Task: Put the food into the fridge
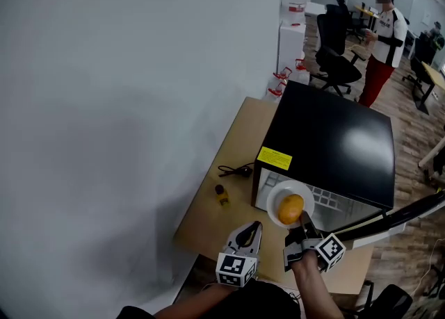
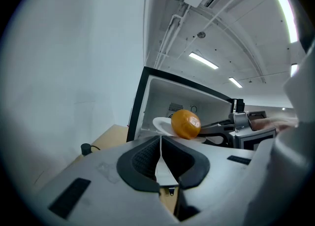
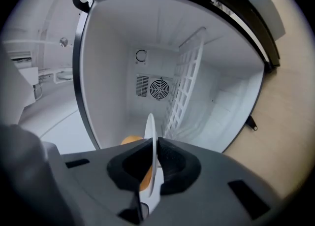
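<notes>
The fridge (image 1: 334, 137), a boxy, glossy black cabinet with a smooth white lining, is sitting on the pale wooden bench (image 1: 208, 220). Its door is standing open, so the mouth is free for loading. The right gripper (image 1: 304, 226) is clenching the thin rim of a round white plate (image 1: 274, 198). It is holding the plate roughly level at the fridge's mouth so the food is not rolling off. The left gripper (image 1: 254, 228) is hovering just beside it over the bench, jaws pressed together on nothing, likely just standing by. The orange (image 1: 290, 208), round, glossy and stickered, is resting on the plate, seemingly not yet inside.
</notes>
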### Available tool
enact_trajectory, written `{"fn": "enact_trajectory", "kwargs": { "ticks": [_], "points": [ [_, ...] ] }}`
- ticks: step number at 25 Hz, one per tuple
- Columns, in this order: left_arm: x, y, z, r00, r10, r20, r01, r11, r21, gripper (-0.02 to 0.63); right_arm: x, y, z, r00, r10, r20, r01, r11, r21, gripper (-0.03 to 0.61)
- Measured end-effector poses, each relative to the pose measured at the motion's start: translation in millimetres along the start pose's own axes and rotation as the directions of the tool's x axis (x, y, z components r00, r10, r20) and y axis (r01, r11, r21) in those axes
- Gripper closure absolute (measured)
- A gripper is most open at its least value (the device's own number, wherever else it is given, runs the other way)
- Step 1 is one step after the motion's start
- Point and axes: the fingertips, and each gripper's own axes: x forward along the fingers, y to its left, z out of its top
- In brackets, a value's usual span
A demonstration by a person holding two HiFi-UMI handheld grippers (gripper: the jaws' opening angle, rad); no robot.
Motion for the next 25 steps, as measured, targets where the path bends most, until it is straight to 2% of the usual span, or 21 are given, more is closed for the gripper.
{"fn": "enact_trajectory", "kwargs": {
  "ticks": [3, 12, 19, 25],
  "points": [
    [13.9, 3.8, 4.2, 1.000, 0.004, 0.004, -0.003, 1.000, -0.029, 0.592, 15.1, 1.1, 8.5, 1.000, 0.000, 0.008, 0.000, 1.000, 0.006, 0.502],
    [49.6, 7.1, 14.0, 1.000, -0.007, 0.012, 0.007, 1.000, -0.021, 0.592, 59.0, 2.3, 23.6, 0.998, 0.001, 0.059, -0.002, 1.000, 0.011, 0.502],
    [65.0, 10.3, 14.4, 1.000, -0.001, 0.013, 0.002, 0.998, -0.069, 0.592, 72.9, -11.3, 30.6, 0.993, -0.022, 0.112, 0.020, 1.000, 0.020, 0.502],
    [66.6, 8.4, 15.6, 1.000, -0.005, 0.010, 0.006, 0.997, -0.078, 0.592, 80.7, -20.0, 38.4, 0.986, -0.065, 0.153, 0.059, 0.997, 0.044, 0.502]
  ]
}}
